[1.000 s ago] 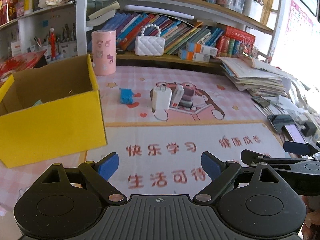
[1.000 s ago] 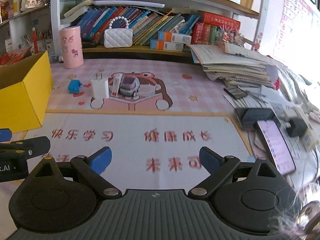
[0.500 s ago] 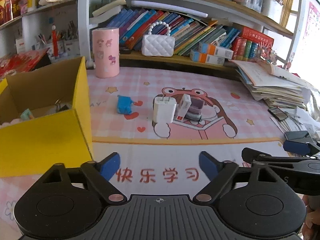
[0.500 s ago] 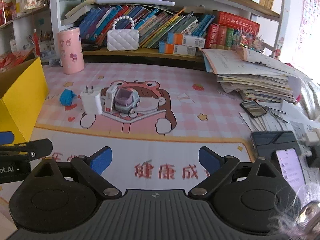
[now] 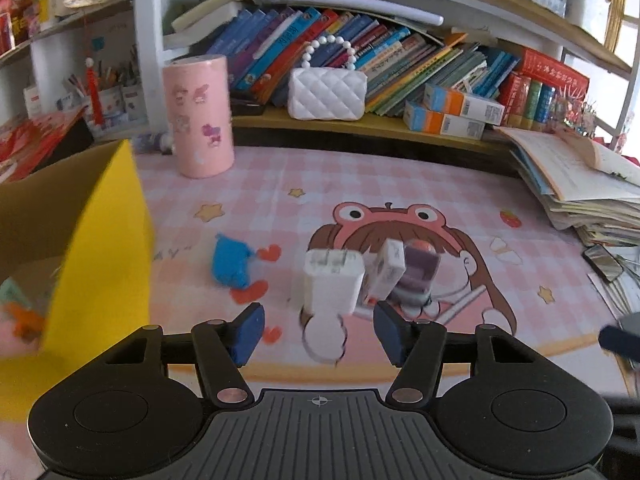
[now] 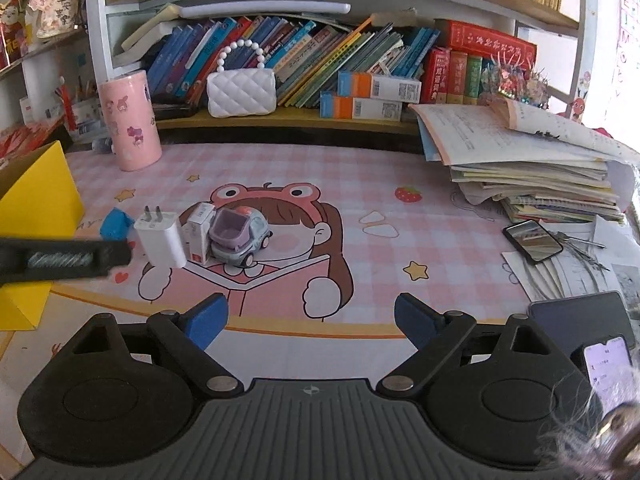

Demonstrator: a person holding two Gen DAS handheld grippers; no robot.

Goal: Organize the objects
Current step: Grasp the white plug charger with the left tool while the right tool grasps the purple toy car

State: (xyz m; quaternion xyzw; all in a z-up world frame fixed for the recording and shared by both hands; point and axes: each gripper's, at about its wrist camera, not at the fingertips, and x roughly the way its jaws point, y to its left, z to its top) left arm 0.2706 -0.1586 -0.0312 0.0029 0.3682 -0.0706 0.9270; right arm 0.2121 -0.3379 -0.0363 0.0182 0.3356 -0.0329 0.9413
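Bookshelves back a pink tabletop. My left tool [image 5: 318, 334], jaws narrowing but empty, faces the white charger [image 5: 332, 284] just ahead; my right tool [image 6: 310, 320] gapes. Clipping the little box [image 5: 385, 270] beside could topple both.

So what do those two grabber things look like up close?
Both look alike. The left gripper and the right gripper each have a black plastic body with a ribbed grey middle plate, a small crosshair mark, two big round black discs, silver rivets on black link arms, and two fingers tipped with blue pads. No cables or sleeves show.
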